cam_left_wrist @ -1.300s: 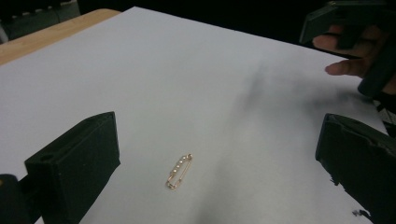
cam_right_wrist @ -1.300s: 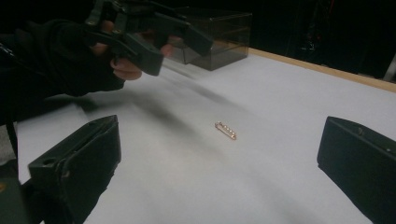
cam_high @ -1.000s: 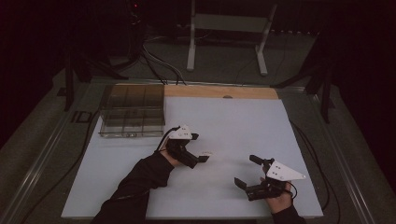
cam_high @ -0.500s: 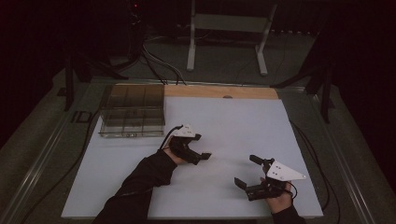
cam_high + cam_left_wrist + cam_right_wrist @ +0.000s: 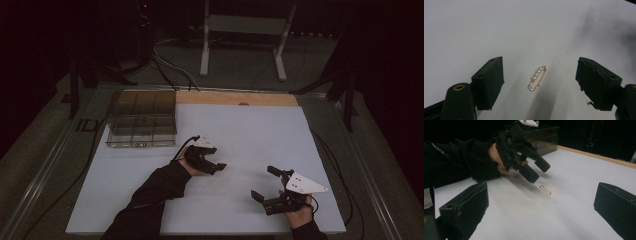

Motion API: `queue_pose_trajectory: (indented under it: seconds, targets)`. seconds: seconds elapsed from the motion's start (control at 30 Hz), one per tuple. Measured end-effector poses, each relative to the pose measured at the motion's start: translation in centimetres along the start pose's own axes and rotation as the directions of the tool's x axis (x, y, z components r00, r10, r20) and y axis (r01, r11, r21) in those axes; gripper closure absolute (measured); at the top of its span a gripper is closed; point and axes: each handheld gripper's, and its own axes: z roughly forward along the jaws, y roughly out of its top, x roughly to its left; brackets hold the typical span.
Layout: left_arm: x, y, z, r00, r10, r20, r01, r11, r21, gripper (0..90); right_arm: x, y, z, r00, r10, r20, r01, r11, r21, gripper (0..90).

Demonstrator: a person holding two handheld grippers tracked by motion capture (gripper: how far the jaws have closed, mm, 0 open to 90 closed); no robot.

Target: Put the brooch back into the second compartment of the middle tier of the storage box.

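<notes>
Poised just short of a pearl-set pin (image 5: 537, 78) on the white table (image 5: 240, 125): left gripper (image 5: 539, 82), jaws spread but just closing; right gripper (image 5: 265, 182) nearby, wide.

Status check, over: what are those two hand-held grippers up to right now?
Left hand-held gripper just been closing, jaws apart astride pearl pin, not touching. Right hand-held gripper open, nothing held. Pin flat on white mat, nothing in the way.

The left hand-held gripper (image 5: 219, 166) hangs low, tipped downward at the end of a dark-sleeved forearm, its jaws apart and just now closing, nothing pressed between the pads. To its right and nearer the person, the right hand-held gripper (image 5: 264, 183) lies level in a bare hand, jaws spread wide.
</notes>
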Motion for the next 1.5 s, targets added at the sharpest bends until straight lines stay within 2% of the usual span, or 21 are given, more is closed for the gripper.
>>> queue_pose_trajectory:
  seconds: [0.23, 0.4, 0.47, 0.53, 0.67, 0.8, 1.07, 1.37, 1.5]
  targets:
    - [0.1, -0.2, 1.0, 0.9996, 0.016, -0.024, -0.014, 0.9983, 0.056, 41.3, 0.0, -0.1, 0.0, 1.0000, -0.001, -0.003, 0.001, 1.000, 0.008, 0.0]
    - [0.1, -0.2, 1.3, 0.9994, 0.029, -0.016, -0.028, 0.9980, 0.057, 53.4, 0.0, 0.0, 0.0, 1.0000, -0.003, -0.005, 0.003, 1.000, 0.006, 0.0]
    - [0.0, -0.1, 1.4, 0.9991, 0.041, -0.013, -0.040, 0.9973, 0.062, 56.2, 0.0, -0.1, 0.1, 1.0000, -0.002, -0.005, 0.002, 1.000, 0.012, 0.0]
    - [0.0, 0.0, 1.7, 0.9994, 0.034, -0.010, -0.033, 0.9975, 0.062, 59.1, 0.0, 0.0, 0.0, 1.0000, -0.003, -0.005, 0.003, 1.000, 0.009, 0.0]
    - [-0.2, 0.1, 2.1, 0.9978, 0.065, -0.011, -0.064, 0.9944, 0.084, 65.3, 0.0, -0.1, 0.1, 1.0000, -0.004, -0.006, 0.004, 1.000, 0.012, 0.0]
    - [-0.3, 0.3, 2.3, 0.9969, 0.077, -0.011, -0.076, 0.9931, 0.090, 70.5, 0.0, 0.0, 0.0, 1.0000, -0.004, -0.005, 0.004, 1.000, 0.008, 0.0]
    - [-0.3, 0.4, 2.3, 0.9975, 0.071, -0.003, -0.070, 0.9916, 0.109, 85.4, 0.0, 0.0, 0.0, 1.0000, -0.002, -0.007, 0.002, 1.000, 0.011, 0.0]
    - [-0.8, 0.6, 2.2, 0.9973, 0.074, -0.008, -0.072, 0.9912, 0.111, 87.1, 0.0, 0.0, 0.1, 1.0000, -0.007, -0.007, 0.007, 1.000, 0.012, 0.0]
    - [-0.9, 0.8, 1.8, 0.9977, 0.068, -0.005, -0.067, 0.9936, 0.091, 87.2, 0.0, 0.0, 0.1, 1.0000, -0.005, -0.007, 0.005, 1.000, 0.008, 0.0]
